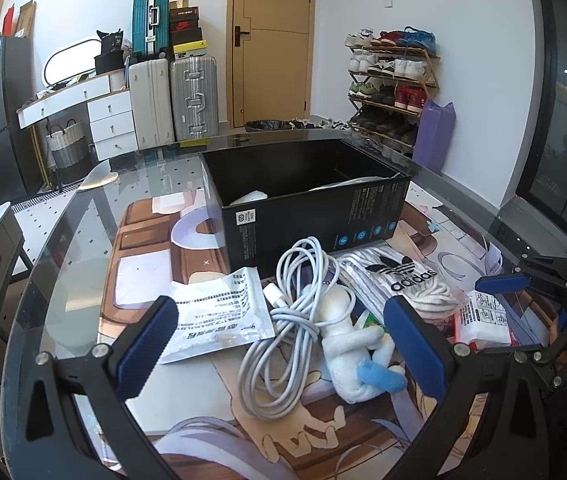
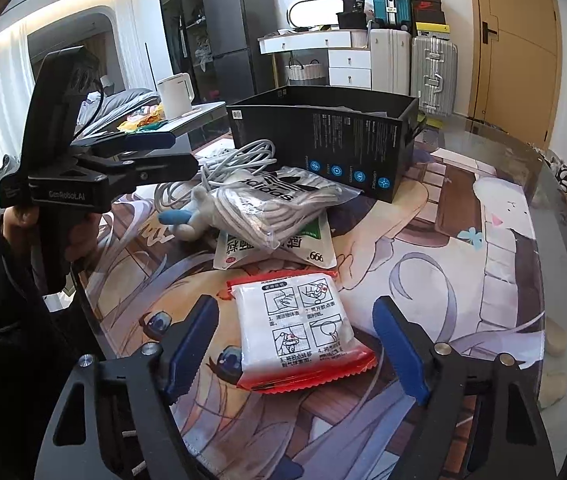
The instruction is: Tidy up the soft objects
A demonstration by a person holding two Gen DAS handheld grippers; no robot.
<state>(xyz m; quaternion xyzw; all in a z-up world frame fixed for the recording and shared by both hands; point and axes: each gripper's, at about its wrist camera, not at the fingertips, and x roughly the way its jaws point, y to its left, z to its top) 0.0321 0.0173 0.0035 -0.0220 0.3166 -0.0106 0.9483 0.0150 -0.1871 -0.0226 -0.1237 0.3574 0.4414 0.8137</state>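
Note:
A black open box [image 1: 307,200] stands at the middle of the table, with white items inside; it also shows in the right wrist view [image 2: 323,140]. In front of it lie a coiled white cable [image 1: 283,332], a white plush toy with a blue part [image 1: 355,344], an Adidas bag of white laces [image 1: 395,276], a white flat pouch [image 1: 219,312] and a red-edged white packet [image 2: 307,332]. My left gripper [image 1: 283,344] is open, its fingers on either side of the cable and plush. My right gripper [image 2: 299,348] is open around the red-edged packet.
A printed mat [image 2: 463,240] covers the round glass table [image 1: 63,240]. A green-and-white pouch [image 2: 275,248] lies under the laces bag. Suitcases [image 1: 191,96], a shoe rack [image 1: 391,84] and a door [image 1: 271,40] stand behind. A kettle [image 2: 175,94] sits left.

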